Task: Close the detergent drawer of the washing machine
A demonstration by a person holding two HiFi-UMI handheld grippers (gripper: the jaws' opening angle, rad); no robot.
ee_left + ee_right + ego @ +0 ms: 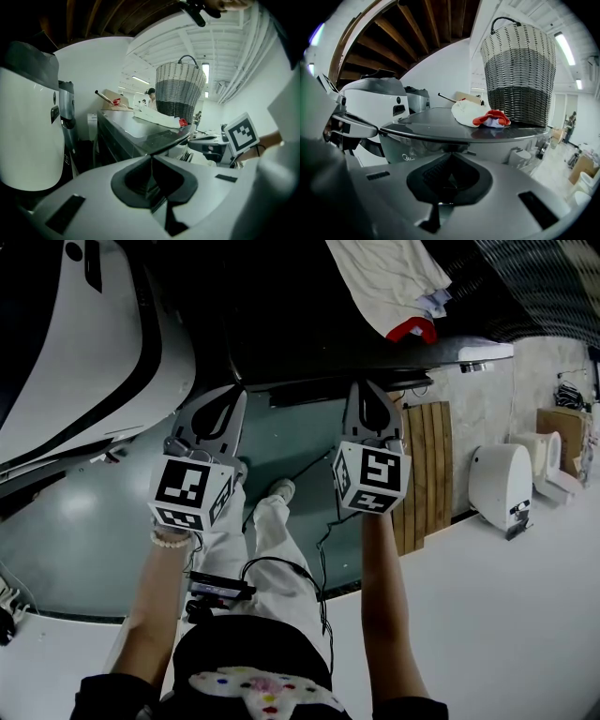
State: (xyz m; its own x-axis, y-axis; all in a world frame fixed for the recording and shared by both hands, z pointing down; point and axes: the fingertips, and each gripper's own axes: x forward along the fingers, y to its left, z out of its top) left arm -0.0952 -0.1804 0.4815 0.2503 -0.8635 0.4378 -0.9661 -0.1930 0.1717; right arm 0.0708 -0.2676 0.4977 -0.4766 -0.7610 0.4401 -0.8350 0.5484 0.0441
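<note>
Closest to me are the left gripper and the right gripper, held side by side with a gap between them. Both have their fingers pressed together, with nothing between. The right tips come near the front rim of the washing machine. A dark strip stands out under this rim. I take it for the detergent drawer, but I cannot tell how far it is out. On the top, back from the rim, a cloth lies just beside a wicker basket.
</note>
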